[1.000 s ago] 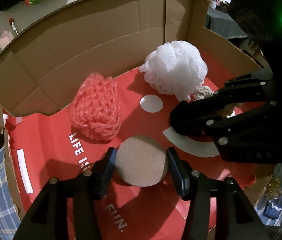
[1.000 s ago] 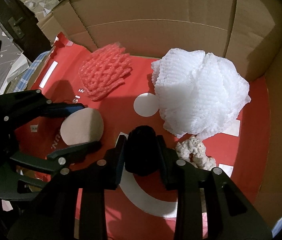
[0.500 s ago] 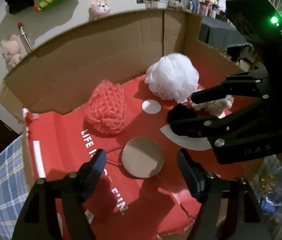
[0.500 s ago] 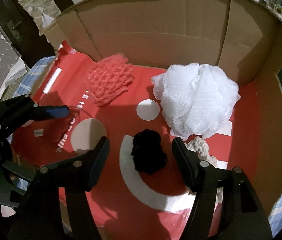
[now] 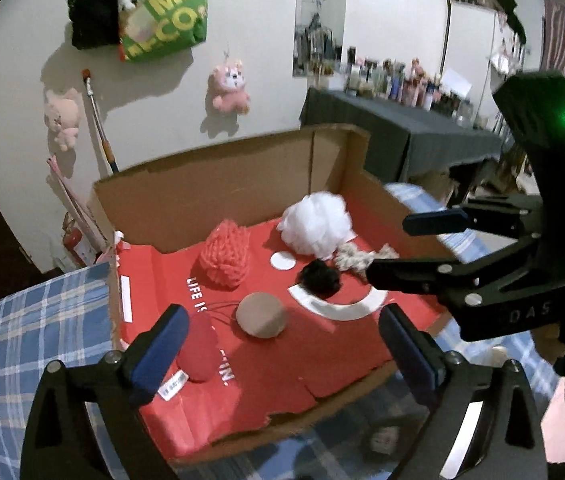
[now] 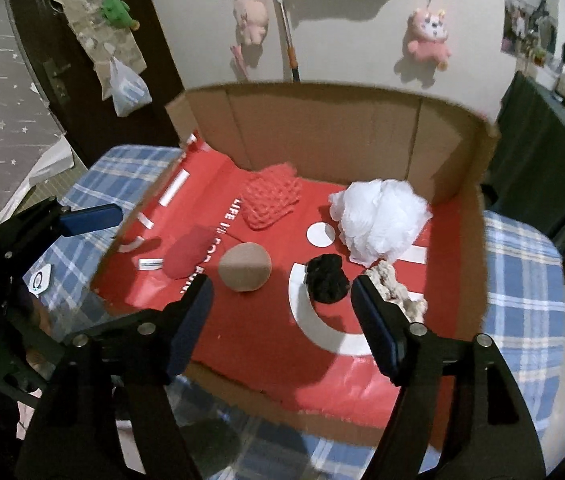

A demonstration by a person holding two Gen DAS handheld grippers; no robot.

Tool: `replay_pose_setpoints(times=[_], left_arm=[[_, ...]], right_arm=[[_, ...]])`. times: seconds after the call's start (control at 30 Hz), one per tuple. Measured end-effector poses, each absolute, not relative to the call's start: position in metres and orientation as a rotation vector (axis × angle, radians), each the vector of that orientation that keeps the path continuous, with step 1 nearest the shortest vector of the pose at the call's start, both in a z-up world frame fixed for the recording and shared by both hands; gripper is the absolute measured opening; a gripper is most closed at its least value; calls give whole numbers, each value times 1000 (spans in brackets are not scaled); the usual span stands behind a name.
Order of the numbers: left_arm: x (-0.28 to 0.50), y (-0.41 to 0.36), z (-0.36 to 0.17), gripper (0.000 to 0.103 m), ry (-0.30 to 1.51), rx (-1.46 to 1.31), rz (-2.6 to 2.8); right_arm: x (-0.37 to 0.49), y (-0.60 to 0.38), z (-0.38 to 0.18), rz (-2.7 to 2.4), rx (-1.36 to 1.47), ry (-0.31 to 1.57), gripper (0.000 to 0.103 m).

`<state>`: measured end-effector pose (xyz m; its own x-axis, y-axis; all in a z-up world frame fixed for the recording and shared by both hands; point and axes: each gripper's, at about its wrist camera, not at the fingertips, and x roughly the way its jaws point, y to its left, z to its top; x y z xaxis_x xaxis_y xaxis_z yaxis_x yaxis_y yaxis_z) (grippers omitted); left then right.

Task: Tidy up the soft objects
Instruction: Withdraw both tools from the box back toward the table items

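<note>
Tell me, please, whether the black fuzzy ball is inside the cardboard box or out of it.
Inside. The black fuzzy ball lies on the red floor of the cardboard box, partly on the white arc, free of both claws.

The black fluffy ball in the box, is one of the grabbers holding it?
No. The black fluffy ball lies free on the red box floor, and the right gripper hangs open above it.

Black pom-pom (image 6: 327, 278) in red-lined box (image 6: 322, 120), right hand-held gripper (image 6: 282, 312) spread, empty

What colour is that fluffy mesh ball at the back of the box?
White. The mesh ball shows best in the right wrist view.
</note>
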<state>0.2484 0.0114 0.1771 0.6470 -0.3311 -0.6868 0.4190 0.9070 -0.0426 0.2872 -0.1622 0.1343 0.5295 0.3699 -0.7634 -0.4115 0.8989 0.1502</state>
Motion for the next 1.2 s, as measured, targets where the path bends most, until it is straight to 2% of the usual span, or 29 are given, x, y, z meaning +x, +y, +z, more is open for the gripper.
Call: replay_pose_setpoints(times=[0.1, 0.4, 0.63, 0.8, 1.2], left_arm=[[228, 16, 189, 102, 707, 107, -409], [158, 23, 213, 103, 533, 86, -334], [101, 23, 216, 103, 415, 59, -311], [67, 20, 205, 103, 373, 51, -289], [28, 24, 144, 103, 429, -22, -277]], right_arm=[[265, -164, 148, 460, -53, 855, 76], [184, -180, 185, 373, -85, 659, 76], [121, -195, 192, 318, -91, 546, 79], [76, -200, 185, 270, -130, 472, 83], [14, -217, 130, 191, -81, 425, 84]])
